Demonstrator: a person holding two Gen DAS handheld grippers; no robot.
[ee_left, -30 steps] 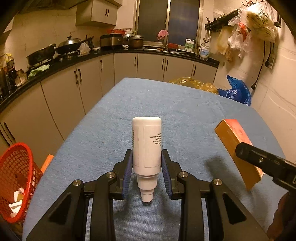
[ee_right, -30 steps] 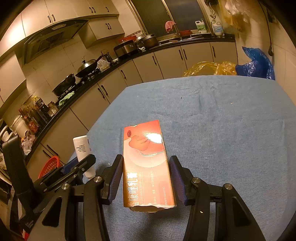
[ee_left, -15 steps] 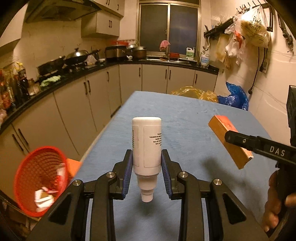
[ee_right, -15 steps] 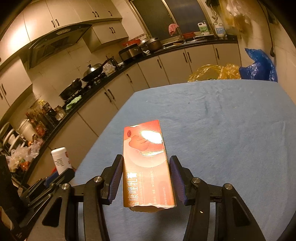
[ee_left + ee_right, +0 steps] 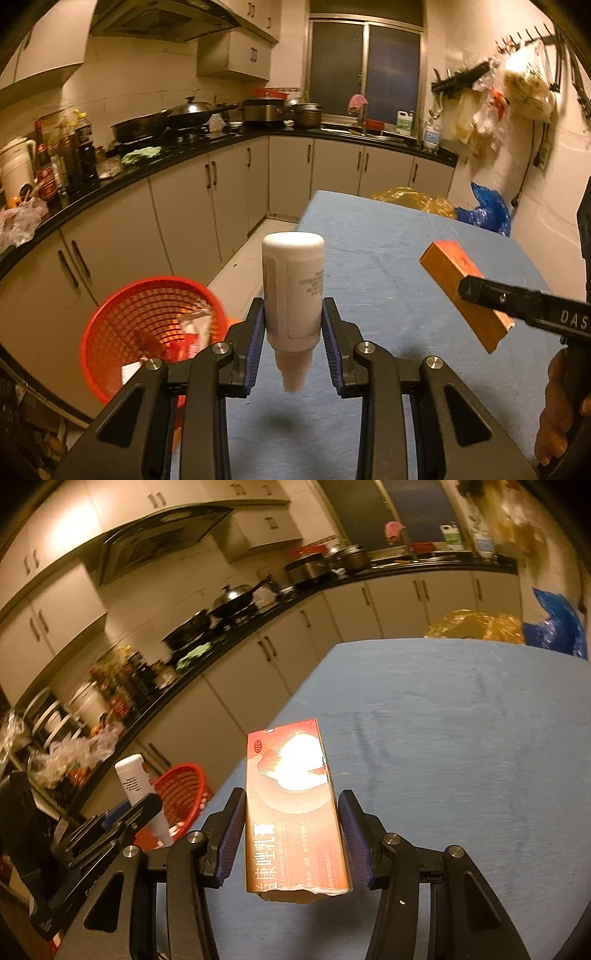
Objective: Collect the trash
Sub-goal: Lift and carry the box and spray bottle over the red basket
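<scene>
My left gripper (image 5: 293,345) is shut on a white plastic bottle (image 5: 293,291), held upside down with its neck pointing at me, above the left edge of the blue table (image 5: 388,266). The bottle also shows in the right wrist view (image 5: 135,786). My right gripper (image 5: 291,834) is shut on a red medicine box (image 5: 293,805) and holds it above the table; the box shows at the right of the left wrist view (image 5: 465,295). A red mesh trash basket (image 5: 147,328) with some trash inside stands on the floor left of the table, also seen from the right wrist (image 5: 183,797).
Kitchen cabinets and a black counter (image 5: 166,166) with pans and bottles run along the left and back. Yellow (image 5: 413,199) and blue (image 5: 487,214) plastic bags lie beyond the table's far end. Bags hang on the right wall (image 5: 509,92).
Both grippers have risen and swung left with their loads. The red basket has come closer in the left wrist view and now appears in the right wrist view.
</scene>
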